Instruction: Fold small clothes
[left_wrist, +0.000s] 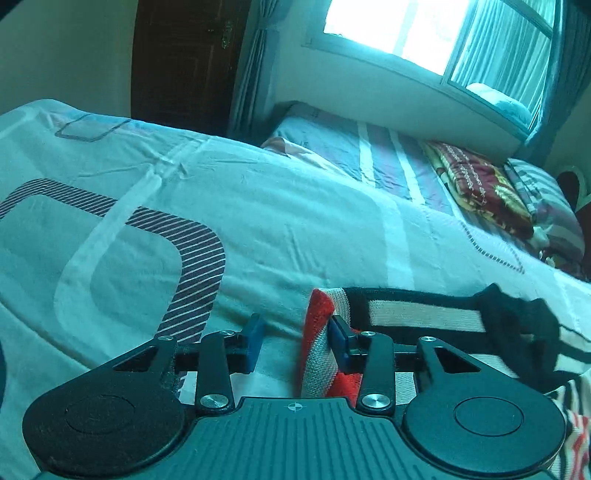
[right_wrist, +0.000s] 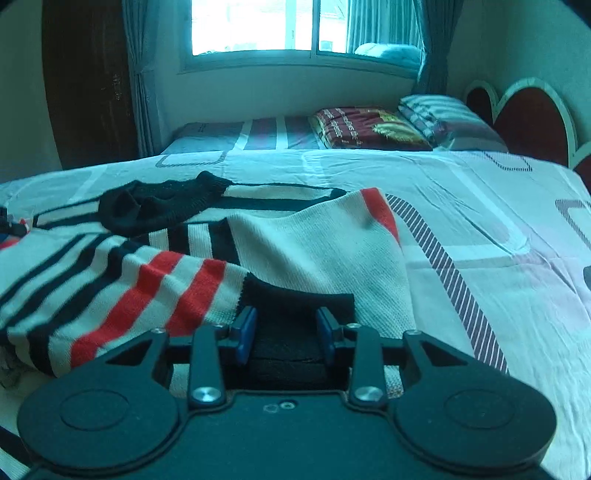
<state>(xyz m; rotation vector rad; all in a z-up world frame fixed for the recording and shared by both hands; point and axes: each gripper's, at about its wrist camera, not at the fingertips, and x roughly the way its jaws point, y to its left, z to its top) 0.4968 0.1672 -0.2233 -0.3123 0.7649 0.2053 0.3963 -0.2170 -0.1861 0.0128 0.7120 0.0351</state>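
A small knit sweater (right_wrist: 303, 243) with cream, red and black stripes lies spread on the bed. Its black collar (right_wrist: 159, 206) is at the far side. My right gripper (right_wrist: 286, 332) is open, and the black cuff (right_wrist: 295, 299) of a sleeve lies between its blue pads. In the left wrist view my left gripper (left_wrist: 297, 341) is open at the sweater's left edge. A raised red and cream fold (left_wrist: 319, 332) stands between its pads, touching the right pad (left_wrist: 341, 343).
The bed sheet (right_wrist: 498, 236) is pale with striped loop patterns. A folded red blanket (right_wrist: 365, 129) and a striped pillow (right_wrist: 443, 114) lie at the far end. A window (right_wrist: 258, 26), curtains and a dark door (right_wrist: 88, 81) are behind.
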